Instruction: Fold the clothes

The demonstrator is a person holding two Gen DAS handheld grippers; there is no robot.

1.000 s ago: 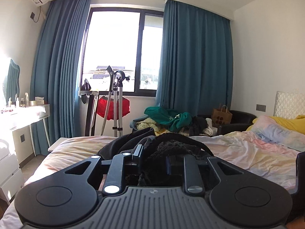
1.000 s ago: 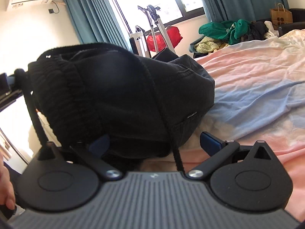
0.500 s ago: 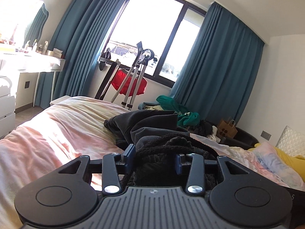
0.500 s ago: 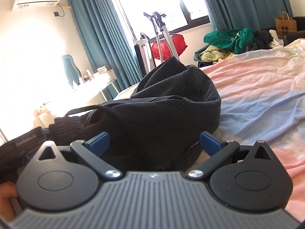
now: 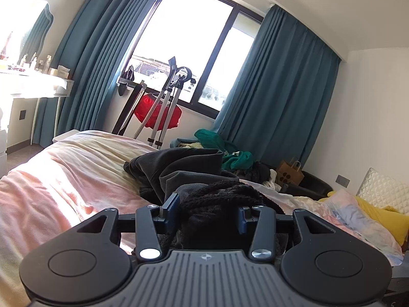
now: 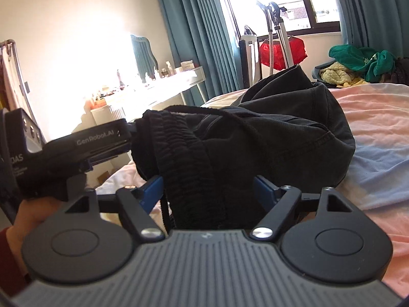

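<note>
A black garment with a ribbed elastic waistband (image 6: 184, 153) and a drawstring lies bunched on the pink bed (image 5: 64, 179). My left gripper (image 5: 205, 208) is shut on the bunched waistband (image 5: 219, 199); the rest of the garment (image 5: 184, 166) trails ahead on the bed. It shows from the side in the right wrist view (image 6: 97, 140), gripping the waistband's left end. My right gripper (image 6: 209, 189) has its blue pads on either side of the waistband, closed in around the fabric. The garment's body (image 6: 294, 128) heaps up behind.
A pile of green and yellow clothes (image 5: 225, 151) sits on a chair by the window. A garment steamer and red bag (image 5: 163, 110) stand at the bed's foot. A white dressing table (image 5: 33, 87) is at the left. Pillows (image 5: 378, 204) lie at the right.
Both grippers lowered toward the bed with the garment. The right gripper, wide open a second ago, narrowed its jaws onto the waistband. The left gripper moved in close beside the right.
</note>
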